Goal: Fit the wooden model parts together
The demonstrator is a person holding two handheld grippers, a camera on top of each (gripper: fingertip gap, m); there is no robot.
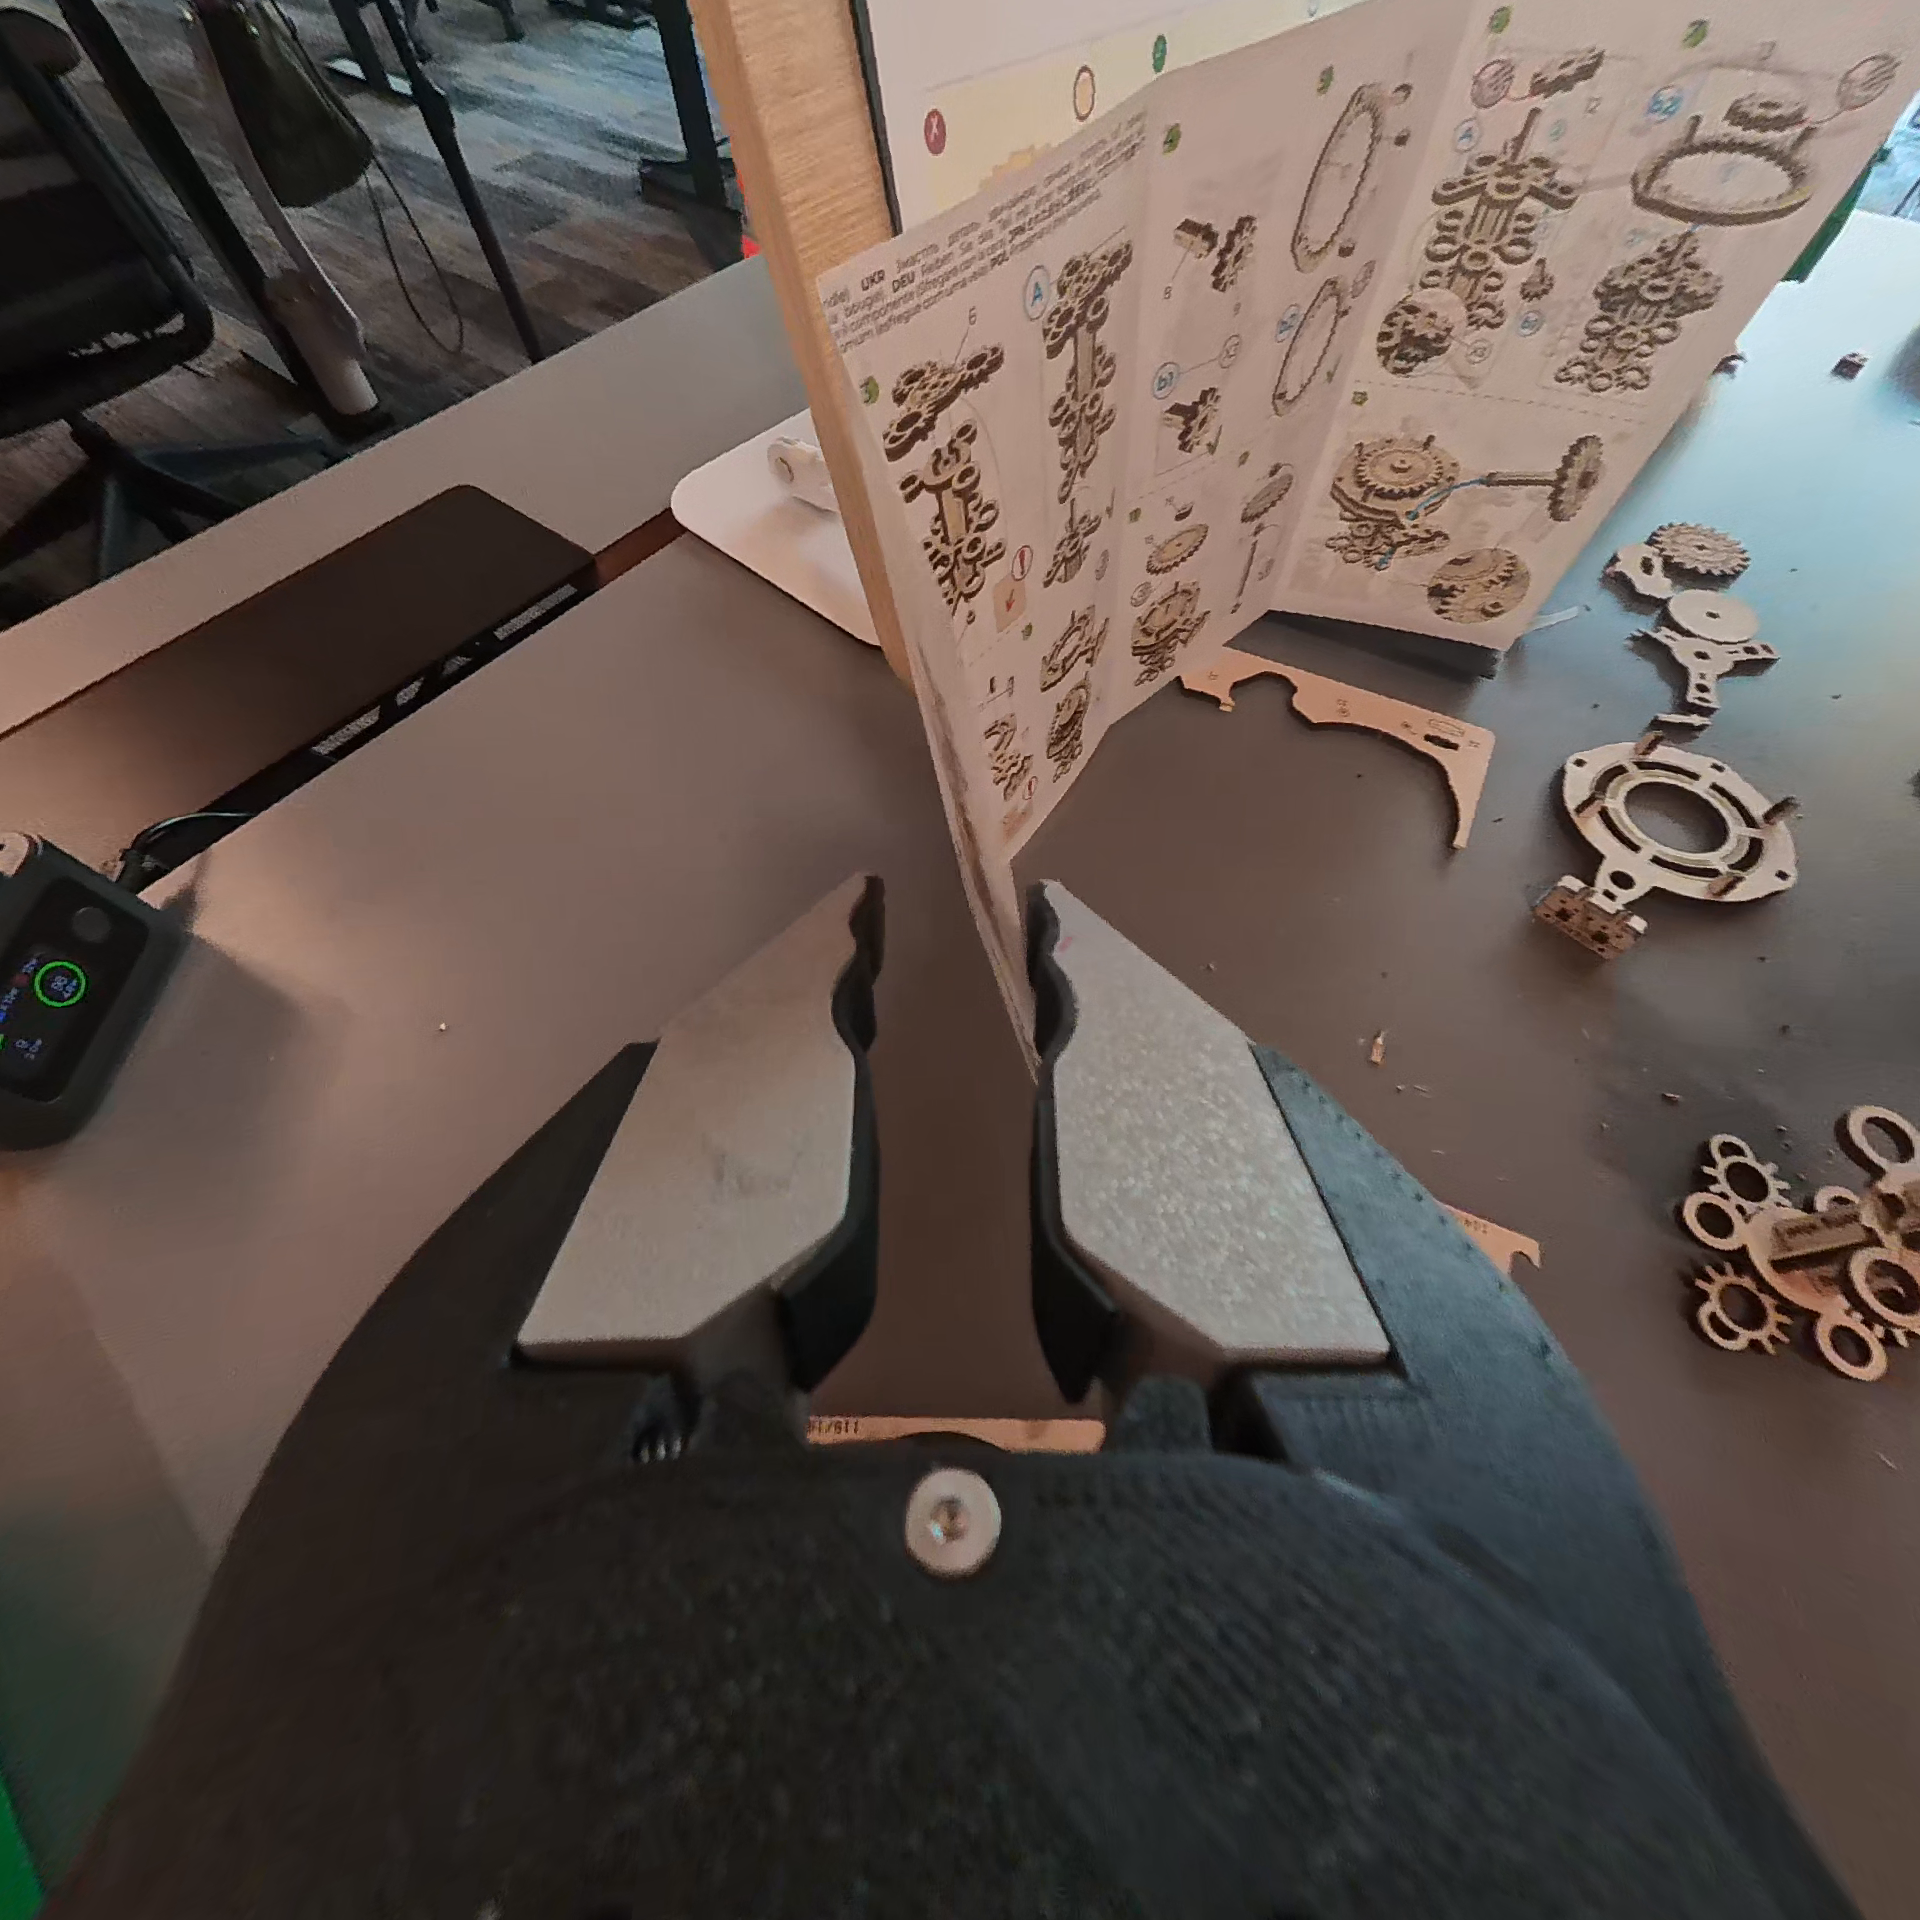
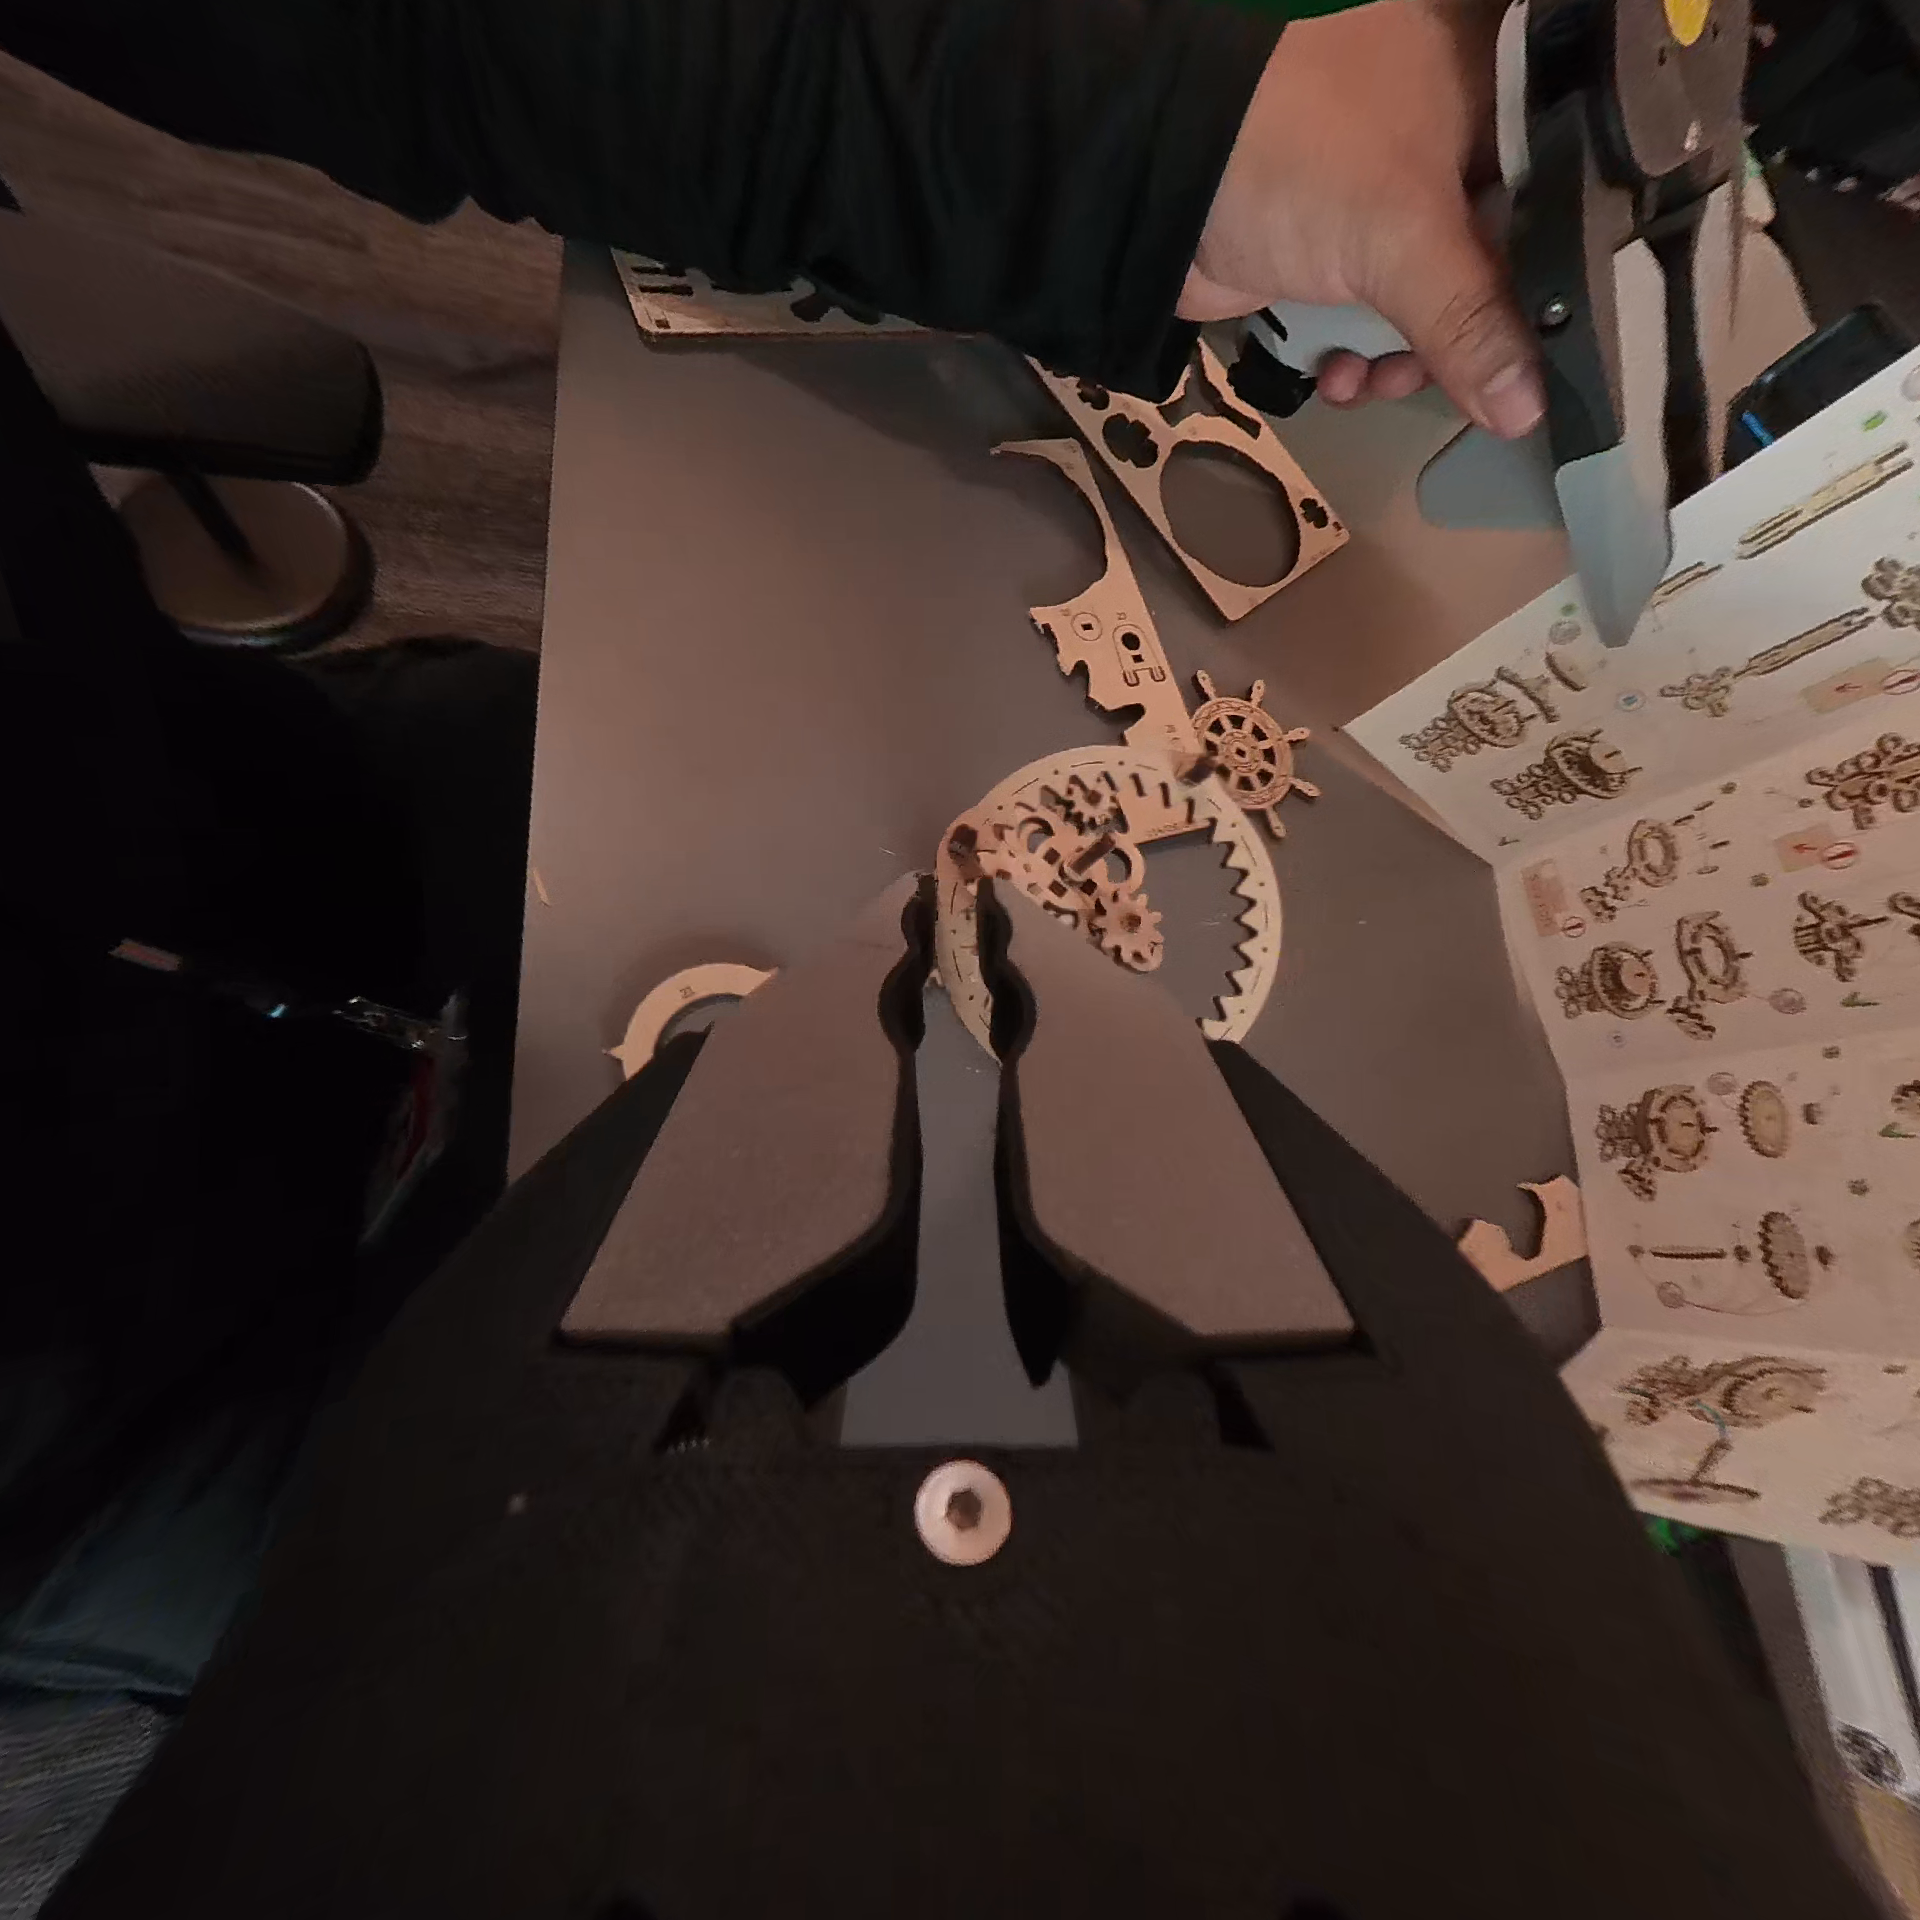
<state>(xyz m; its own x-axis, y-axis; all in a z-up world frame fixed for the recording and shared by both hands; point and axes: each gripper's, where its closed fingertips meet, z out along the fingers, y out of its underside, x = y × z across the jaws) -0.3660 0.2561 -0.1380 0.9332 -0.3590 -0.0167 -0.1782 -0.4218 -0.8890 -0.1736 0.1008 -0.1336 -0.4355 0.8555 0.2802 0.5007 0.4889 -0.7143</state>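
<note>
My right gripper (image 2: 954, 904) is shut on the left rim of a wooden ring gear assembly (image 2: 1242, 935), which has inner teeth and small gears on top. A small wooden ship's wheel (image 2: 1252, 753) lies just beyond it. My left gripper (image 1: 951, 914) is open; the near edge of the upright folded instruction leaflet (image 1: 1195, 416) stands between its fingers, against the right one. In the left wrist view a slotted wooden ring plate (image 1: 1678, 831), a looped wooden cluster (image 1: 1808, 1257) and a gear piece (image 1: 1694, 603) lie to the right on the table.
Punched-out scrap sheets (image 2: 1226, 499) and a wooden arc (image 2: 691, 992) lie on the grey table (image 2: 727, 727). The leaflet (image 2: 1714, 1039) stands at the right, and a hand (image 2: 1371, 208) holds the left gripper above it. A small screen device (image 1: 52, 987) sits far left. My right fingertips sit around 25 cm from my left ones. The small wooden ship's wheel (image 2: 1252, 753) is closer to my left gripper, around 11 cm from its tips; the right tips are 20 cm off. My right gripper is the nearer one to the gear piece (image 1: 1694, 603): about 25 cm, against 35 cm.
</note>
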